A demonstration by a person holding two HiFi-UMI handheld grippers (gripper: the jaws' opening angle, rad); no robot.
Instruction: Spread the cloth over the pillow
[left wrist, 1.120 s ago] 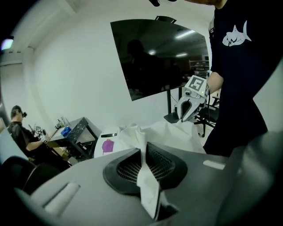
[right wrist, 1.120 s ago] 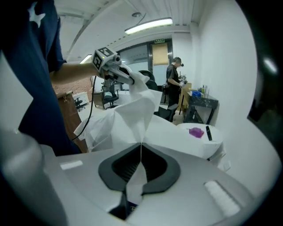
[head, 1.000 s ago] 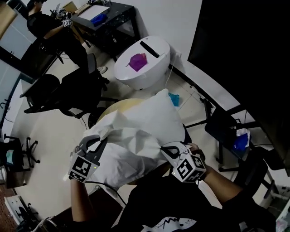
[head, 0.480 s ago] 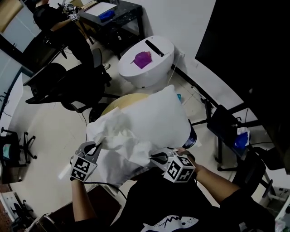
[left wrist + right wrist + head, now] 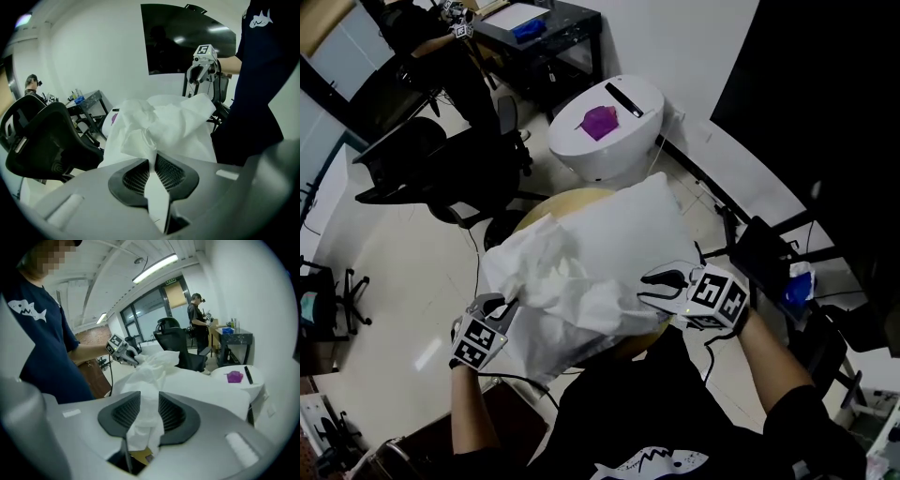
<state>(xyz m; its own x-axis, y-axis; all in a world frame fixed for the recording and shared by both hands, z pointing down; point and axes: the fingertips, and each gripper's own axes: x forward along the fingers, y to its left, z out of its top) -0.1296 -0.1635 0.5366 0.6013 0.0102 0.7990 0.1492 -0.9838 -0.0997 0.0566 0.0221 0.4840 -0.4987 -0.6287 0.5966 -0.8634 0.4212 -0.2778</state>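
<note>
Probably office-lab: swivel chairs [image 5: 427, 164], desk [image 5: 570, 19], glass partitions.

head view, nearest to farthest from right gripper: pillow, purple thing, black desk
1. pillow, beside the right gripper (jaws have just been opening, cloth between them)
2. purple thing, on white table beyond
3. black desk, top edge

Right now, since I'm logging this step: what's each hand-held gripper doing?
Left hand-held gripper: closed on the cloth.
Right hand-held gripper: open, jaws have just been opening, cloth loose between them.
</note>
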